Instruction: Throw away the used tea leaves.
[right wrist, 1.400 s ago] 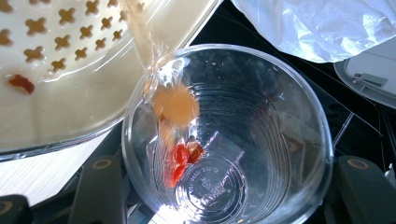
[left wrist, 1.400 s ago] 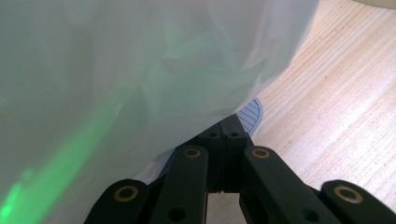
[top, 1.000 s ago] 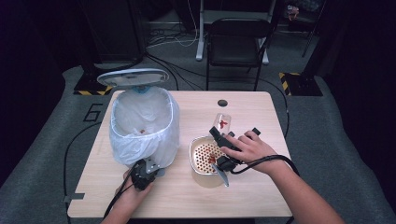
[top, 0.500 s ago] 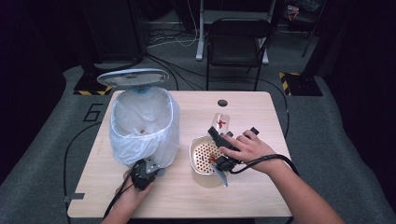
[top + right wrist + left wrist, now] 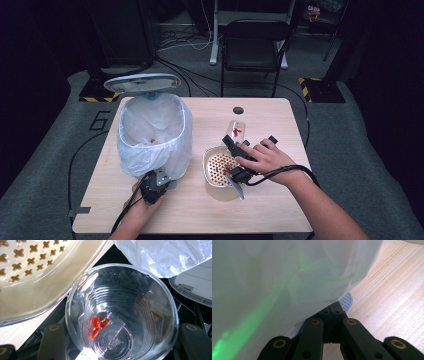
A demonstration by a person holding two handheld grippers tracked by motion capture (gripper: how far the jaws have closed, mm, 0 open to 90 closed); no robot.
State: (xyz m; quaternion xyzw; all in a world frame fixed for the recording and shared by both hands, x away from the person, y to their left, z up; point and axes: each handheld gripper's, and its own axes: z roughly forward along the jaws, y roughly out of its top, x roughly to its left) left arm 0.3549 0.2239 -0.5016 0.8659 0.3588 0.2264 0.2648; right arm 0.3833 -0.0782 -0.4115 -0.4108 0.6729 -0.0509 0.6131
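Two tools: right (image 5: pixel 234 150) grips a clear cup (image 5: pixel 122 312) holding red bits (image 5: pixel 98 325), left (image 5: pixel 331 315) closed

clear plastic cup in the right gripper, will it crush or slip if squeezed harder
The clear plastic cup looks thin-walled and ribbed, so it would probably flex or buckle. It holds just a few red bits, so it's likely very light. Its smooth, wet-looking wall could slip between the right gripper jaws.

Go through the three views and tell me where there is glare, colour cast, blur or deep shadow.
High view: the table is lit, the surrounding room falls into deep shadow, and the picture is soft. Left gripper view: the white bin bag sits very close, blurred, with a green cast streaking across it. Right gripper view: bright glare on the clear plastic cup, though the red bits inside stay sharp.
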